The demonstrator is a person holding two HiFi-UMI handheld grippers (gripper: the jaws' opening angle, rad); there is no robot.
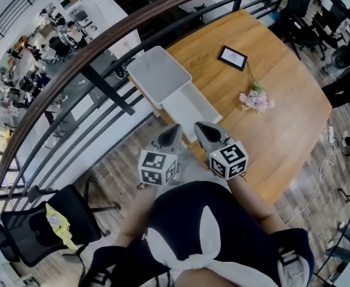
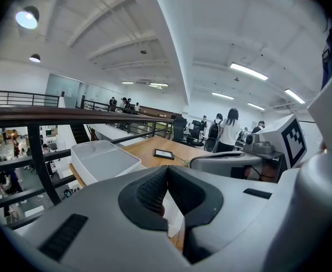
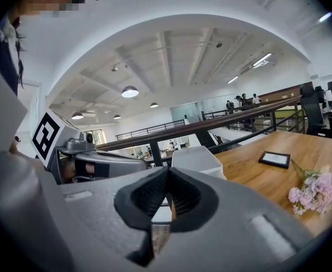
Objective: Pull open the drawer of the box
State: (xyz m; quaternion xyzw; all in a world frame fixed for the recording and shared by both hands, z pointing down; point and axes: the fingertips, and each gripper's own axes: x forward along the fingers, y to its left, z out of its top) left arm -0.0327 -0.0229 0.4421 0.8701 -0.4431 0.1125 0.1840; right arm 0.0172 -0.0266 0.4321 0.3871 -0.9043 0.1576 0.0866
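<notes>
Drawer [image 1: 189, 107] pulled out from box [image 1: 158, 72], near table [image 1: 282, 130] edge by railing [image 1: 103, 40].

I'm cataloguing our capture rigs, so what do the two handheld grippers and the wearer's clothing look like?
Both the left gripper and right gripper are light-grey shells tapering to pointed jaws, lined with black ribbed pads. Each carries a white cube printed with black square markers. The person wears a dark top with a white tied piece at the front.

Wooden table [image 1: 282, 130] by mezzanine railing [image 1: 106, 85]; plank floor [image 1: 121, 172]; ceiling strip lights [image 2: 248, 71].
</notes>
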